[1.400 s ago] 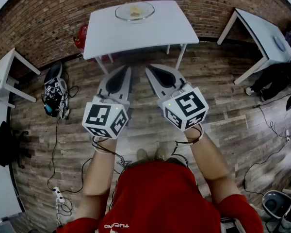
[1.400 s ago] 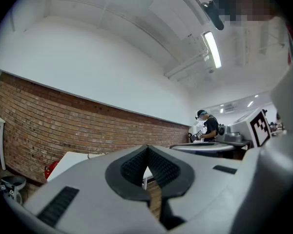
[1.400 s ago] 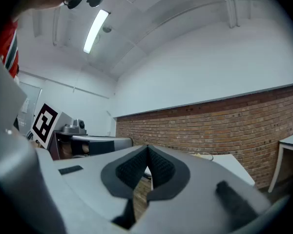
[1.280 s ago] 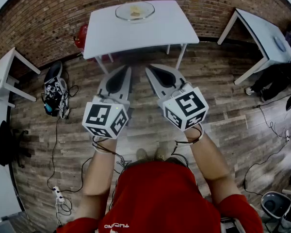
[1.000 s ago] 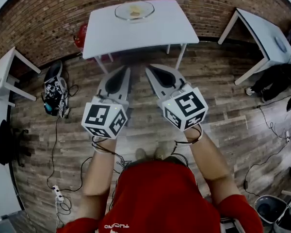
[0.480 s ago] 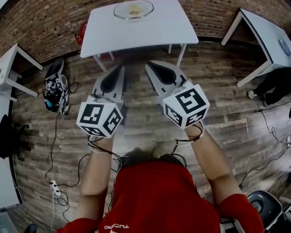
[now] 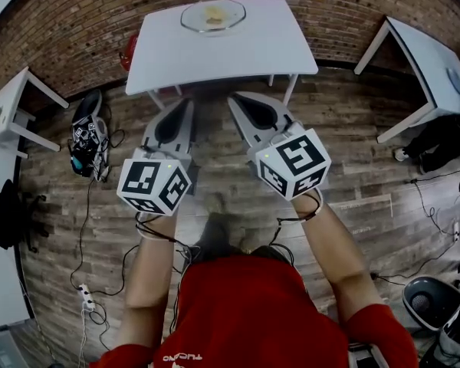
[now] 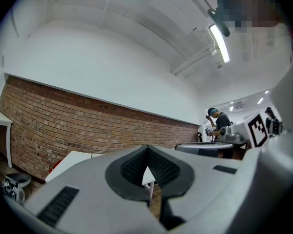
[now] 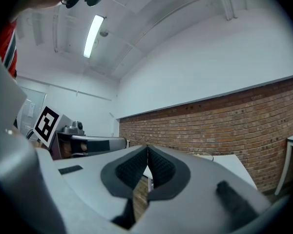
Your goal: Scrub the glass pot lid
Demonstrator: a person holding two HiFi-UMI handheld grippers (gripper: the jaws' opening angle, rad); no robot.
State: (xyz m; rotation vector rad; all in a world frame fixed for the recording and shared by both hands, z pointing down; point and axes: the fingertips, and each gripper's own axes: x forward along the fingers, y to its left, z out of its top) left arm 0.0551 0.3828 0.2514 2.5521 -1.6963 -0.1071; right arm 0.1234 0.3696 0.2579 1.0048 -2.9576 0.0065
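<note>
The glass pot lid (image 7: 212,15) lies at the far edge of a white table (image 7: 222,48), with a yellowish thing showing at its middle. Both grippers are held over the wooden floor, short of the table and pointing toward it. My left gripper (image 7: 184,106) is shut with nothing between its pads, and in the left gripper view its jaws (image 8: 147,152) meet in front of the table (image 8: 73,161). My right gripper (image 7: 240,100) is also shut and empty (image 9: 147,152). The lid is hidden in both gripper views.
A brick wall (image 7: 69,14) runs behind the table. More white tables stand at the right (image 7: 425,60) and left (image 7: 8,106). On the floor are a dark bag (image 7: 84,138), cables with a power strip (image 7: 84,301) and a bin (image 7: 428,305). A person (image 8: 217,125) stands far off.
Both grippers stay shut. The left one has drifted a little left and down in the head view. The view has shifted slightly, and a foot now shows on the floor below the grippers.
</note>
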